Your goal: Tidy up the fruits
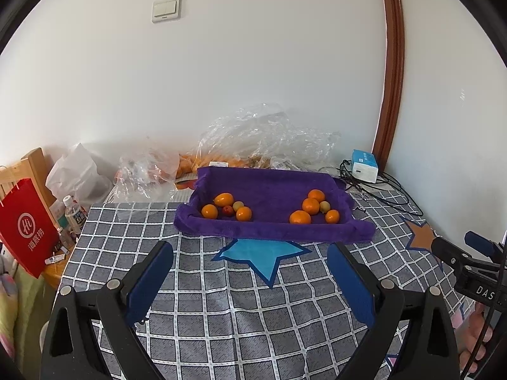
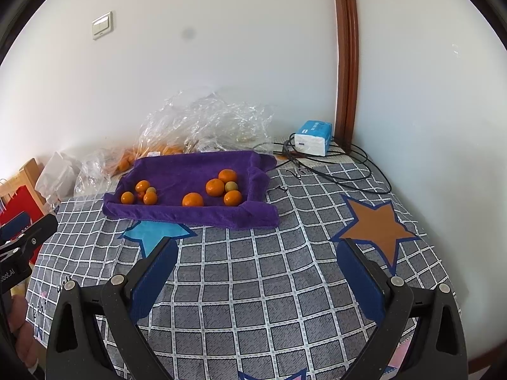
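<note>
A purple towel-lined tray (image 1: 269, 186) (image 2: 190, 167) sits at the back of the checked tablecloth. Two clusters of fruit lie in it. The left cluster has oranges (image 1: 209, 211) (image 2: 127, 197), a small red fruit (image 1: 227, 211) and a greenish one (image 1: 238, 205). The right cluster holds oranges (image 1: 300, 217) (image 2: 192, 200) around a greenish fruit (image 1: 324, 206) (image 2: 231, 186). My left gripper (image 1: 250, 250) is open above the cloth, well short of the tray, with nothing between its fingers. My right gripper (image 2: 256, 247) is likewise open and holds nothing.
Crumpled clear plastic bags (image 1: 263, 136) (image 2: 202, 117) with more oranges lie behind the tray. A blue-white tissue pack (image 1: 365, 165) (image 2: 313, 137) and black cables (image 2: 332, 167) sit at the back right. A red paper bag (image 1: 25, 224) and bottles (image 1: 74, 213) stand left of the table edge.
</note>
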Available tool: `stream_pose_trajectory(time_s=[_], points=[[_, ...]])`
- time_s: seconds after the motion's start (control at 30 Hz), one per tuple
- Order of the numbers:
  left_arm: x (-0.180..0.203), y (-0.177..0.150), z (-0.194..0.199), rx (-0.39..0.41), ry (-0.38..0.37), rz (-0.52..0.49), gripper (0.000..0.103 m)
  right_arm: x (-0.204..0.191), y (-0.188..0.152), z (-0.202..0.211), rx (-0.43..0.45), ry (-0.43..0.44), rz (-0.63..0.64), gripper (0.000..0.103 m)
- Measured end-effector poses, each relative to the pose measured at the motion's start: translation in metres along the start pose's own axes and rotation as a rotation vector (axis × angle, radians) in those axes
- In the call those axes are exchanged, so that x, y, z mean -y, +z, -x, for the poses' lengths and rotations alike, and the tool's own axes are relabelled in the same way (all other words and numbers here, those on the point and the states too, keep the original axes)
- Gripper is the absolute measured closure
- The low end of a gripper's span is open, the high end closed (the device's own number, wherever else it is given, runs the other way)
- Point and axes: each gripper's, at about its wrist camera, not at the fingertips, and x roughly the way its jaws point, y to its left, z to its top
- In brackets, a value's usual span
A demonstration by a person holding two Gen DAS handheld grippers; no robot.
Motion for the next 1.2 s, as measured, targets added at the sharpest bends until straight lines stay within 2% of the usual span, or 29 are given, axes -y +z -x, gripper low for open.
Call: stream_pose_trajectory(time_s=[1.2], points=[[-0.0005,0.0019,0.0019,0.004,0.001,0.01,0.005,0.0041,-0.0004,0.0053,0.013,0.0,-0.011,0.004]])
